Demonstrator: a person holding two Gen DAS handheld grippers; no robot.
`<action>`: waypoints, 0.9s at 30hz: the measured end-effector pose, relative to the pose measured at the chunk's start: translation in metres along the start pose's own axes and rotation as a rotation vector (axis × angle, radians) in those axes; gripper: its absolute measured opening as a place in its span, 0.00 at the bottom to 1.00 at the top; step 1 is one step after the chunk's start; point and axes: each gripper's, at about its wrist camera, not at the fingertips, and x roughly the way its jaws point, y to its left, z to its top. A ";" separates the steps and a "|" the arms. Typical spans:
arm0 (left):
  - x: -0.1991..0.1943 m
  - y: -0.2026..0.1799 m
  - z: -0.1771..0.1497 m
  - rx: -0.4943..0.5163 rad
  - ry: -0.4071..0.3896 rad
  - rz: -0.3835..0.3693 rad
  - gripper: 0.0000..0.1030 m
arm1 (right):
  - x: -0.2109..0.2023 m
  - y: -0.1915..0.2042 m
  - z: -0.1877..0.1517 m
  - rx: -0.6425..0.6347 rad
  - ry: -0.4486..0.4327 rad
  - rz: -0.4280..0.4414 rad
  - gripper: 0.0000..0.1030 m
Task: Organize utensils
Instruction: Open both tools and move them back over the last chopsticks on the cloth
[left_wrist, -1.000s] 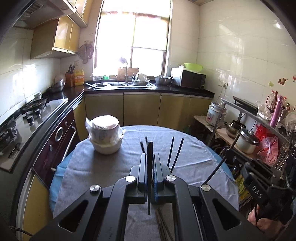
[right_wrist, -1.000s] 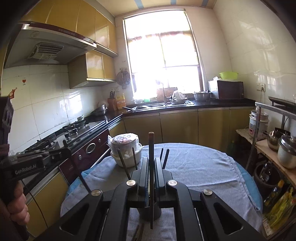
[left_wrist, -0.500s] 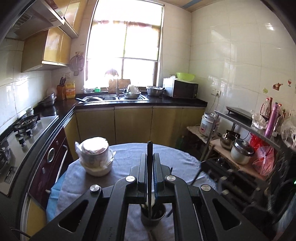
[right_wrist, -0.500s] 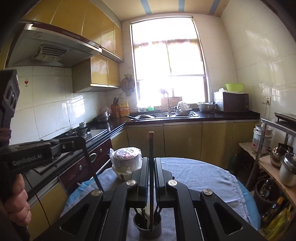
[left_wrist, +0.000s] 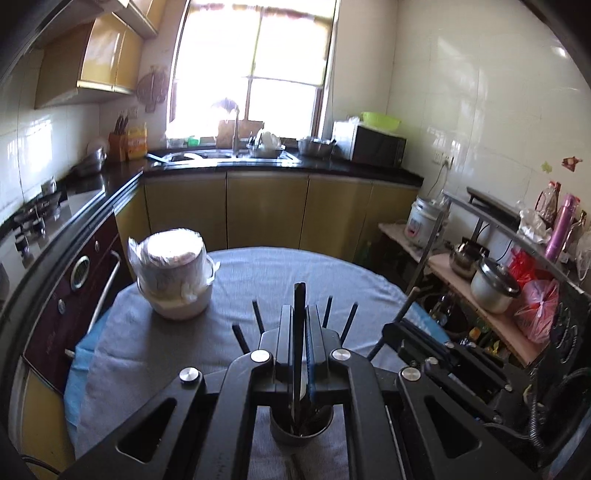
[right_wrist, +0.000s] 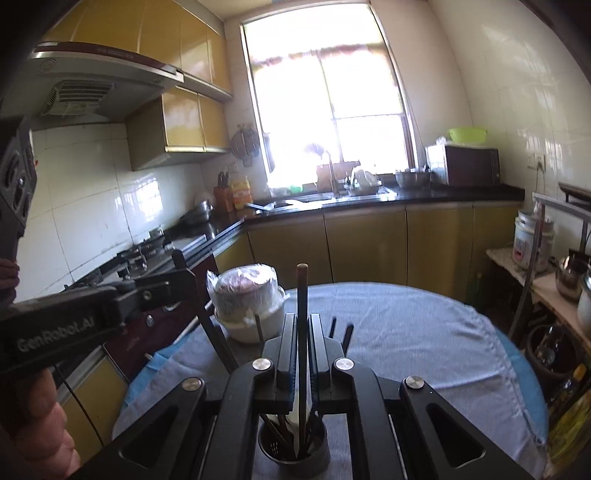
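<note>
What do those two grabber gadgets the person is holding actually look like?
Both are matte black plastic. Each gripper, left and right, has two flat narrow fingers with blue pads, angular linkage arms and round silver bolts. White lettering "GenRobot.AI" runs along the left one's side, and a thin black cable trails below it.

Kitchen colours
Grey tablecloth (left_wrist: 280, 273); yellow cabinets (left_wrist: 266, 210); black chopsticks (left_wrist: 299, 332); dark holder (right_wrist: 293, 452); green basin (right_wrist: 466, 136).
</note>
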 end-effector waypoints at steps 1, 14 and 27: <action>0.002 0.000 -0.004 0.002 0.008 0.004 0.06 | 0.001 -0.002 -0.002 0.001 0.005 -0.001 0.06; 0.006 0.024 -0.038 -0.057 0.124 0.022 0.13 | 0.018 -0.041 -0.043 0.223 0.162 0.089 0.14; -0.049 0.041 -0.108 -0.019 0.105 0.114 0.61 | -0.041 -0.074 -0.092 0.353 0.193 0.067 0.50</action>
